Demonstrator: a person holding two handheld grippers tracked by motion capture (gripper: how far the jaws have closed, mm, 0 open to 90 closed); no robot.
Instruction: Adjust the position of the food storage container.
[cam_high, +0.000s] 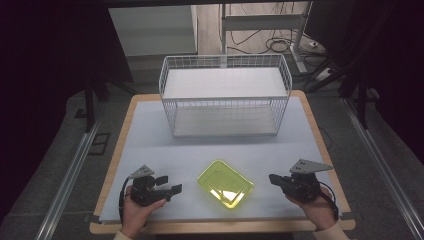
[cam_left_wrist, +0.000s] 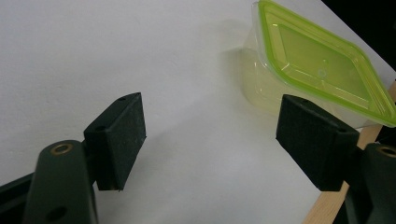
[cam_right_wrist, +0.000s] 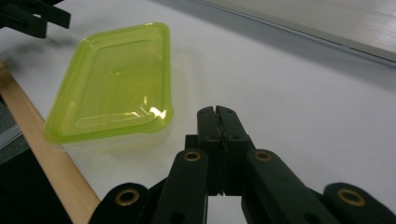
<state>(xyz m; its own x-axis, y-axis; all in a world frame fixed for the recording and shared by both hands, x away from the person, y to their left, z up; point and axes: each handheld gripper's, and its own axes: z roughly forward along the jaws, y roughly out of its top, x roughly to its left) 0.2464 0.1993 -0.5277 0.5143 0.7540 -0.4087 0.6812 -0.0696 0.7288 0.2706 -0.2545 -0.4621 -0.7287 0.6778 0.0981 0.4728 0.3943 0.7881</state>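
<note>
A clear plastic container with a lime-green lid (cam_high: 225, 184) lies closed near the table's front edge, between my two grippers. My left gripper (cam_high: 169, 184) rests low on the table to its left, jaws wide apart and empty. In the left gripper view the container (cam_left_wrist: 322, 70) lies ahead and to the right of the open gripper (cam_left_wrist: 212, 135). My right gripper (cam_high: 274, 178) is held to the container's right and points at it. In the right gripper view that gripper (cam_right_wrist: 217, 112) has its jaws pressed together with nothing between them, just short of the container (cam_right_wrist: 116, 98).
A white wire basket (cam_high: 225, 98) stands across the back of the white table top (cam_high: 150, 150). The table's wooden edge (cam_right_wrist: 56, 163) runs close behind the container. Cables and a desk frame lie on the floor beyond the table.
</note>
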